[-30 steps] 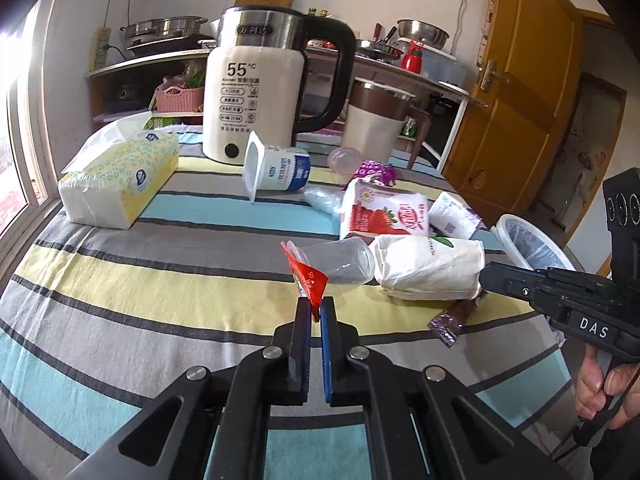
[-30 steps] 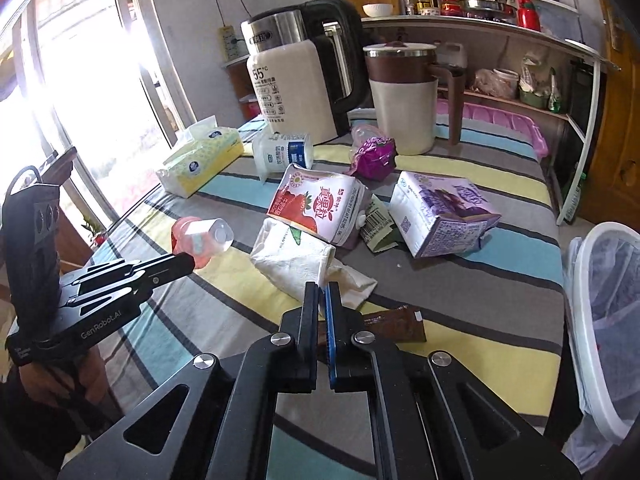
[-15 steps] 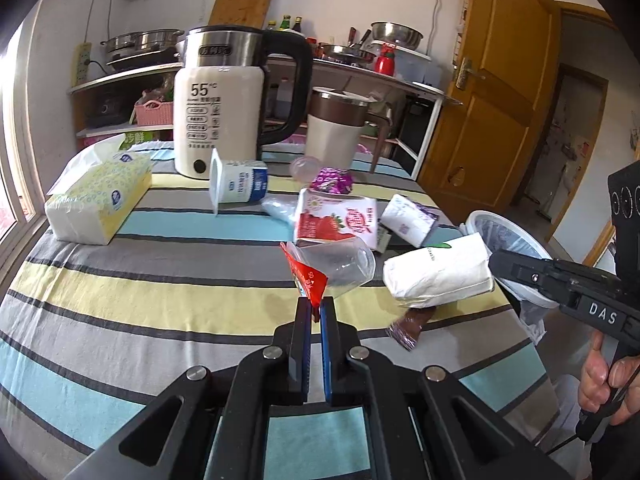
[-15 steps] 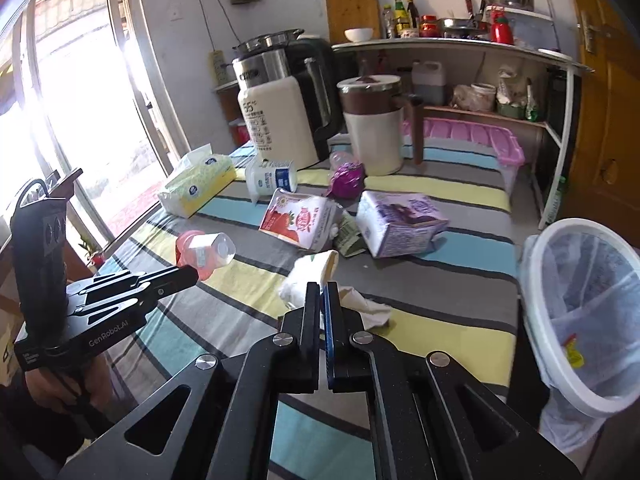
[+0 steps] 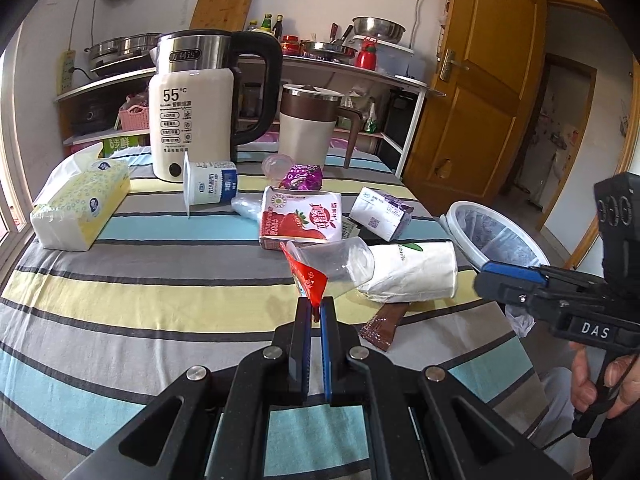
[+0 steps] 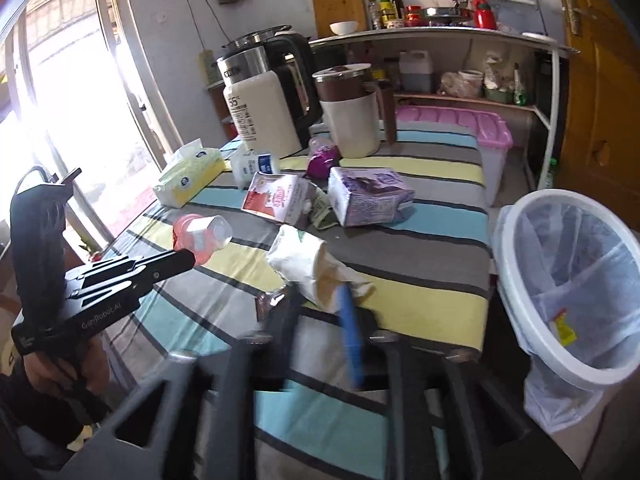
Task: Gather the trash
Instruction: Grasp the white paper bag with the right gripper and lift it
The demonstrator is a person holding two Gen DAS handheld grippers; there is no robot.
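My left gripper [image 5: 316, 304] is shut on the red label of a clear plastic cup [image 5: 340, 260] and holds it just above the striped table [image 5: 160, 292]. In the right wrist view the same cup [image 6: 200, 236] hangs at the left gripper's [image 6: 188, 258] tip. My right gripper [image 6: 320, 304] is blurred and its jaws are opening, with the crumpled end of a white paper bag [image 6: 304, 256] lying at the fingertips. The bag [image 5: 408, 276] rests on the table just left of the right gripper [image 5: 482, 276]. A white-rimmed bin [image 6: 516, 292] with a clear liner stands off the table's right edge.
A brown wrapper [image 5: 380, 324] lies under the bag's near side. Behind are a strawberry carton [image 5: 300, 220], a purple carton [image 5: 380, 216], a yoghurt cup [image 5: 208, 188], a purple wrapper [image 5: 302, 176], a tissue pack [image 5: 80, 204], a kettle [image 5: 192, 108] and a jug [image 5: 308, 128].
The white bag was dragged toward the bin side of the table, then the right jaws went from shut to parted. The left gripper kept its hold on the cup and drifted the same way.
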